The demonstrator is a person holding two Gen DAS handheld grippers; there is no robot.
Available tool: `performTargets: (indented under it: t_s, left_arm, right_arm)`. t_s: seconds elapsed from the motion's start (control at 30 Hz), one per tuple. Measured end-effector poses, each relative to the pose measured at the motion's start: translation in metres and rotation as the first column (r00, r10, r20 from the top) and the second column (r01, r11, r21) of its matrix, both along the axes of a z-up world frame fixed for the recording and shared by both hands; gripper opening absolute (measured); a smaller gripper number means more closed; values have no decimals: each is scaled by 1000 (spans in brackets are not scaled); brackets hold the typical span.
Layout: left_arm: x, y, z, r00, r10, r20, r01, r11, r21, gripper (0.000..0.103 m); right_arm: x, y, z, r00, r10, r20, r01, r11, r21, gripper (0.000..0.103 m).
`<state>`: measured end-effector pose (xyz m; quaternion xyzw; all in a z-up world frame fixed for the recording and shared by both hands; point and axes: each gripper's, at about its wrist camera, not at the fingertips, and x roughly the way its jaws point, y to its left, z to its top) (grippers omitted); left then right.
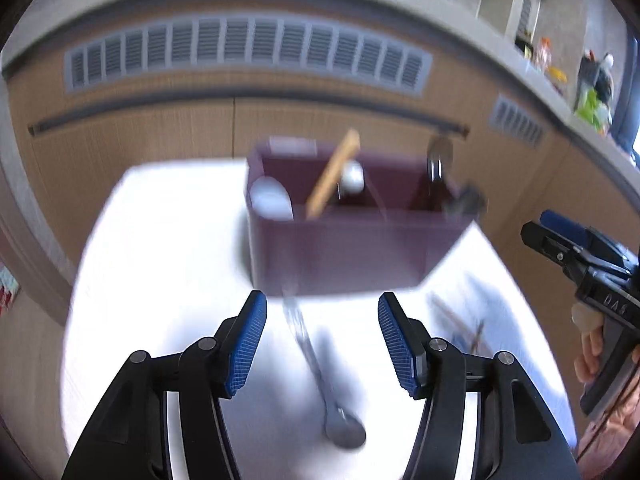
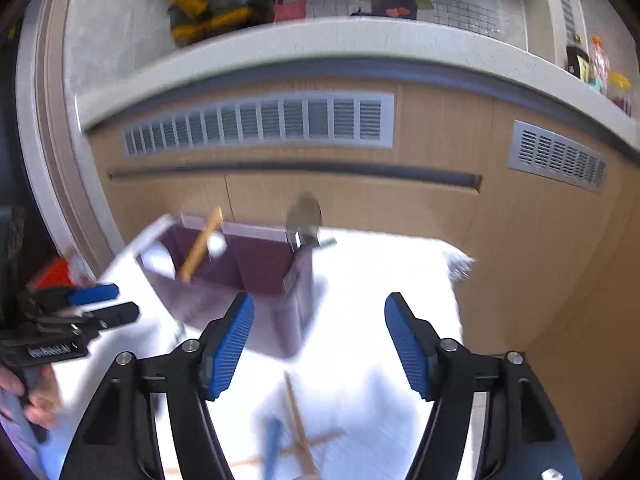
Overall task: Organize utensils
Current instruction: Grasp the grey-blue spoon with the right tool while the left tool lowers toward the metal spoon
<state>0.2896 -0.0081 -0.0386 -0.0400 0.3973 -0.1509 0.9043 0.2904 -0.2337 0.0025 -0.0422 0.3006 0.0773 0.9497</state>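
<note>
A maroon divided utensil box (image 1: 340, 256) stands on a white table (image 1: 160, 280); it also shows in the right wrist view (image 2: 256, 276). In it are a white spoon (image 1: 270, 200), a wooden stick (image 1: 332, 176) and a metal utensil (image 1: 438, 160). A metal spoon (image 1: 316, 364) lies on the table between the fingers of my open, empty left gripper (image 1: 322, 344). My right gripper (image 2: 320, 348) is open and empty above crossed wooden chopsticks (image 2: 300, 428) and a blue utensil (image 2: 273, 446). It also shows at the right edge of the left wrist view (image 1: 560, 244).
A wooden cabinet with grey vents (image 2: 260, 124) stands behind the table. A ledge above holds a yellow toy digger (image 2: 208, 4) and bottles (image 2: 618, 88). The left gripper appears at the left edge of the right wrist view (image 2: 100, 308). The table's right edge (image 2: 456, 300) is near.
</note>
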Motion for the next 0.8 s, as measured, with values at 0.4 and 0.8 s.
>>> performTargets:
  t_s: [0.4, 0.8]
  left_arm:
    - [-28, -15, -46, 989, -43, -143, 48, 998, 37, 59]
    - [-11, -3, -44, 978, 9, -206, -8, 1000, 5, 59]
  right_arm:
    - [-29, -13, -93, 934, 62, -353, -90, 994, -65, 35]
    - [-49, 11, -98, 921, 116, -372, -132, 991, -17, 6]
